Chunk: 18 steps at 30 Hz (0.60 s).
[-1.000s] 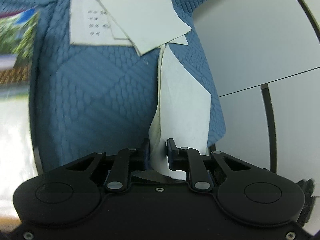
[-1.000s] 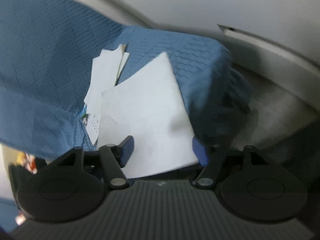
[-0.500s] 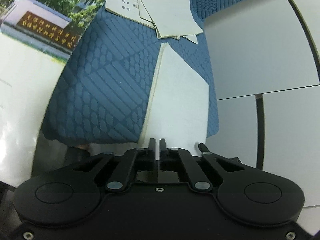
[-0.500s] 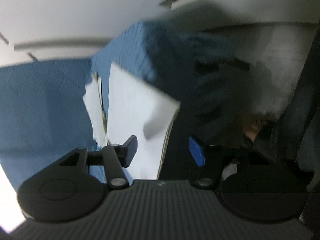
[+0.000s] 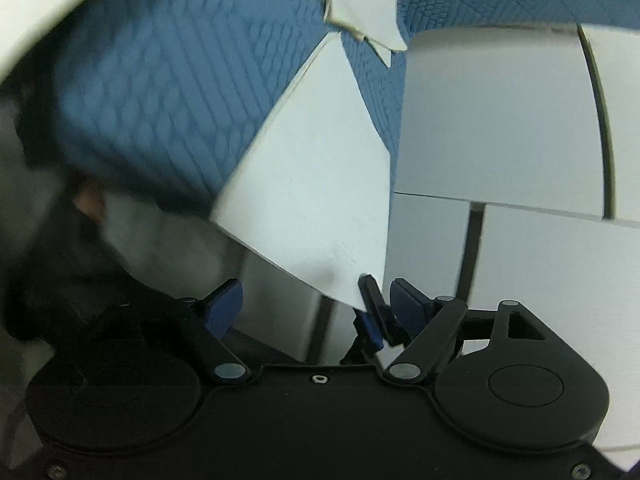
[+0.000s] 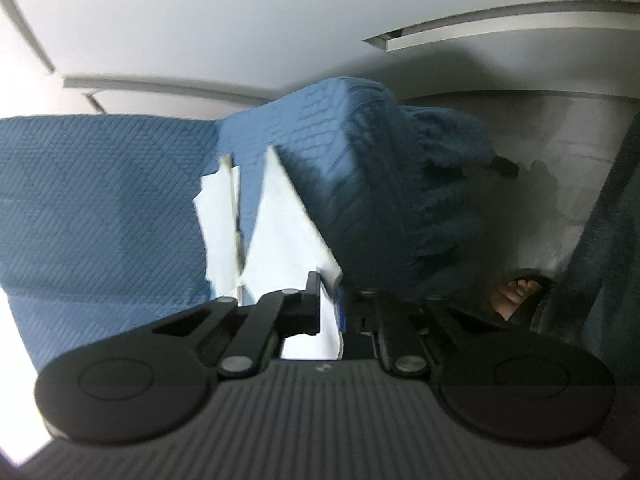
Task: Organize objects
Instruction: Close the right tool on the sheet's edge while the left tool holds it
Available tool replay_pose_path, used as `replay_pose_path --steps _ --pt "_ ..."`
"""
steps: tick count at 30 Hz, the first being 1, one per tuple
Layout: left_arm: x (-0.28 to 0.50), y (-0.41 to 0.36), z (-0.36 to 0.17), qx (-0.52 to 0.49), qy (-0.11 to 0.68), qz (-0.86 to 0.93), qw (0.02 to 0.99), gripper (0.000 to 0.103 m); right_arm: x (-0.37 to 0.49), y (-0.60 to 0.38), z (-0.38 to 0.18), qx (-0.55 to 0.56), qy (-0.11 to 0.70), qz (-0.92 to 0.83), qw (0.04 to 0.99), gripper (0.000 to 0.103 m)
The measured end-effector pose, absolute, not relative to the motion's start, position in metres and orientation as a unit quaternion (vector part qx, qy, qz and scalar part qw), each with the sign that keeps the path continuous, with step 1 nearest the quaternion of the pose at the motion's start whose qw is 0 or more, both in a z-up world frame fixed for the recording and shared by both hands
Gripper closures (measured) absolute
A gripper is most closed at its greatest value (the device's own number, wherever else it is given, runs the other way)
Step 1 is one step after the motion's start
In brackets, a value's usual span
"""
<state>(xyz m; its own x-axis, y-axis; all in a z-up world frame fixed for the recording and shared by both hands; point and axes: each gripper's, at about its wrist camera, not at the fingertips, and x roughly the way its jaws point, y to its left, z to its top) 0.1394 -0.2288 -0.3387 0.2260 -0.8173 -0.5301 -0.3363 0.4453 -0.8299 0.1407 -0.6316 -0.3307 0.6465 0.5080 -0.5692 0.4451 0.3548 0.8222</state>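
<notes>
Blue quilted cloth (image 6: 100, 200), diamond-stitched, draped over a raised corner before pale wall panels (image 5: 500, 120). White paper sheet (image 5: 320, 184): thin, stiff, sharp-cornered, held off the cloth edge. Right claw (image 6: 329, 306) clamped shut on its near corner. Left claw (image 5: 316, 304) opening, sheet edge between the fingers but untouched by the pads. Handover looks done; stacking left. Other papers (image 6: 218, 224) loose and overlapping on the cloth just beyond, unsorted. Bare toes at right edge, blurred.
</notes>
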Motion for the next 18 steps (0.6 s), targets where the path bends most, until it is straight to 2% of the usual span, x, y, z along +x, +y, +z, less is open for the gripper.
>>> replay_pose_path --steps 4,8,10,12,13,15,16,18 --pt "0.142 -0.233 -0.355 -0.55 0.572 -0.211 0.571 0.027 0.137 -0.629 -0.315 0.559 0.421 0.033 0.713 0.097" --pt "0.144 -0.226 -0.367 -0.589 0.559 -0.199 0.549 0.04 0.136 -0.625 -0.302 0.55 0.42 0.043 0.721 0.098" --pt "0.146 -0.221 -0.369 -0.587 0.558 -0.191 0.555 0.048 0.135 -0.624 -0.296 0.548 0.42 0.046 0.722 0.098" --pt "0.147 -0.218 -0.373 -0.595 0.555 -0.187 0.551 0.065 0.135 -0.624 -0.293 0.545 0.421 0.051 0.724 0.099" --pt "0.146 -0.216 -0.374 -0.598 0.552 -0.186 0.551 0.068 0.135 -0.624 -0.291 0.541 0.422 0.052 0.725 0.099" --pt "0.146 -0.212 -0.378 -0.595 0.55 -0.183 0.557 0.085 0.135 -0.622 -0.289 0.535 0.425 0.055 0.728 0.099" --pt "0.146 -0.211 -0.381 -0.592 0.552 -0.183 0.557 0.086 0.135 -0.622 -0.289 0.532 0.425 0.055 0.73 0.099" --pt "0.146 -0.21 -0.38 -0.59 0.55 -0.189 0.561 0.094 0.135 -0.62 -0.289 0.525 0.427 0.051 0.735 0.099"
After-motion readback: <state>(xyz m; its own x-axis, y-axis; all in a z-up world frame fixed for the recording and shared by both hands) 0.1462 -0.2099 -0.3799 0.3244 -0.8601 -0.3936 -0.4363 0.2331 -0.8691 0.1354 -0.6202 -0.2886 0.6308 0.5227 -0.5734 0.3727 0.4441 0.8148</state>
